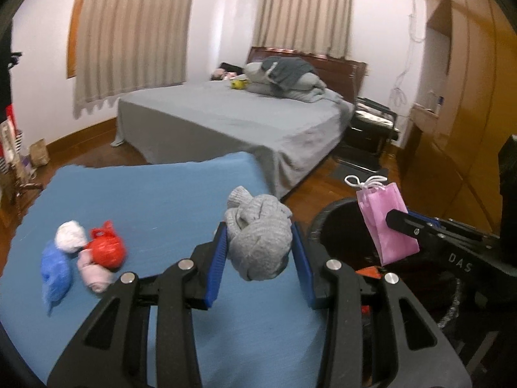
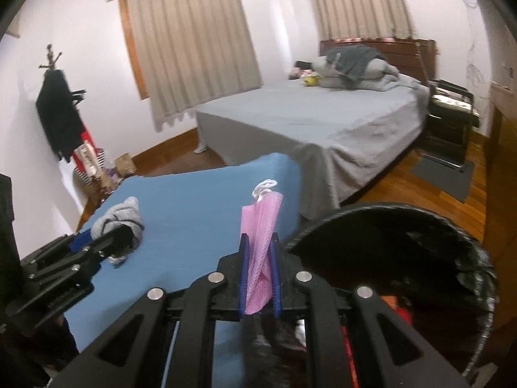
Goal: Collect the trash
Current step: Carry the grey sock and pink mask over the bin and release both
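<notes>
Left gripper: fingers clamped on the grey sock bundle, above the bench, beside the bin.
Right gripper: fingers nearly closed, pinching the pink mesh bag by the bin's rim.
Risk: early release could drop either item outside the bin.
Writing: "DAS" on the right gripper's body.

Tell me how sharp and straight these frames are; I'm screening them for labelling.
Left wrist: grey knitted bundle in the left gripper fairly sharp, room softly blurred, walls bowed by fisheye. Right wrist: pink mesh bag crisp, black bin dark, corners vignetted.
</notes>
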Motion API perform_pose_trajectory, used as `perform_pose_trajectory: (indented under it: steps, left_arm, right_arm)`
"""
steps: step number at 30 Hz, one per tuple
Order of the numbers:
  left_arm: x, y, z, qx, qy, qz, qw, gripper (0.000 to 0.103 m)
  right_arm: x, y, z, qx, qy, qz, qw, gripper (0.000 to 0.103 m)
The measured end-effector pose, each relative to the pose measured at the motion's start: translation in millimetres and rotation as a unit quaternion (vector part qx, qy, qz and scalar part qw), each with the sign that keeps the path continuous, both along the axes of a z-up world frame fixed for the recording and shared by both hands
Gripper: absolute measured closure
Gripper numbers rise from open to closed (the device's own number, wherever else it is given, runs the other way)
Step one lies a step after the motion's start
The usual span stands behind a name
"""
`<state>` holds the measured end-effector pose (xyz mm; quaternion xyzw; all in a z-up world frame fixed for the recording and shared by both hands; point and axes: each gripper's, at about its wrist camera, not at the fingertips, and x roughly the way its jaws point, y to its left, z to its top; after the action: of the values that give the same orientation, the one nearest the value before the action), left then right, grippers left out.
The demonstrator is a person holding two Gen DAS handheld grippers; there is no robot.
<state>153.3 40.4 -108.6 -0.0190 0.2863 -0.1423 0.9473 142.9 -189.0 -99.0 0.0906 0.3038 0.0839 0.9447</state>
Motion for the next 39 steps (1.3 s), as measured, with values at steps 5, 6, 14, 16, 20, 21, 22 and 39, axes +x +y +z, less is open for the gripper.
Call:
perform_pose_trajectory:
  steps: [5, 6, 14, 16, 20, 21, 22, 39]
  left_arm:
    - [4, -38, 1, -0.004, -0.005, -0.040, 0.9992, 0.065]
    - [5, -44, 0, -0.004, -0.005, -0.046, 0.9989, 0.065]
    - [10, -104, -10, -0.002, -0.001, -0.105, 0.9945, 0.065]
    - [12, -116, -13, 0.001, 0.000, -0.118, 0.9930, 0.065]
    - [14, -137, -19, 0.006, 0.002, -0.138, 0.9904, 0.065]
    - [13, -139, -21, 0.006, 0.003, -0.142, 0.9899, 0.065]
    - [14, -144, -23, 0.005, 0.004, -0.147, 0.9891, 0.064]
    - [15, -99, -18, -0.008, 0.001, -0.089, 0.9960, 0.022]
  right_arm:
    - [-6, -32, -6, -0.006, 0.006, -0.034, 0.999, 0.091]
    - [-8, -38, -7, -0.007, 0.006, -0.039, 0.999, 0.091]
    - [-18, -73, -16, -0.013, 0.015, -0.076, 0.997, 0.091]
    - [-20, -83, -19, -0.013, 0.018, -0.086, 0.996, 0.091]
    - [-26, -98, -24, -0.013, 0.022, -0.100, 0.995, 0.091]
    - [-27, -102, -25, -0.013, 0.022, -0.103, 0.994, 0.091]
    - [-28, -105, -26, -0.014, 0.023, -0.106, 0.994, 0.091]
    - [-38, -115, -32, -0.021, 0.029, -0.130, 0.991, 0.026]
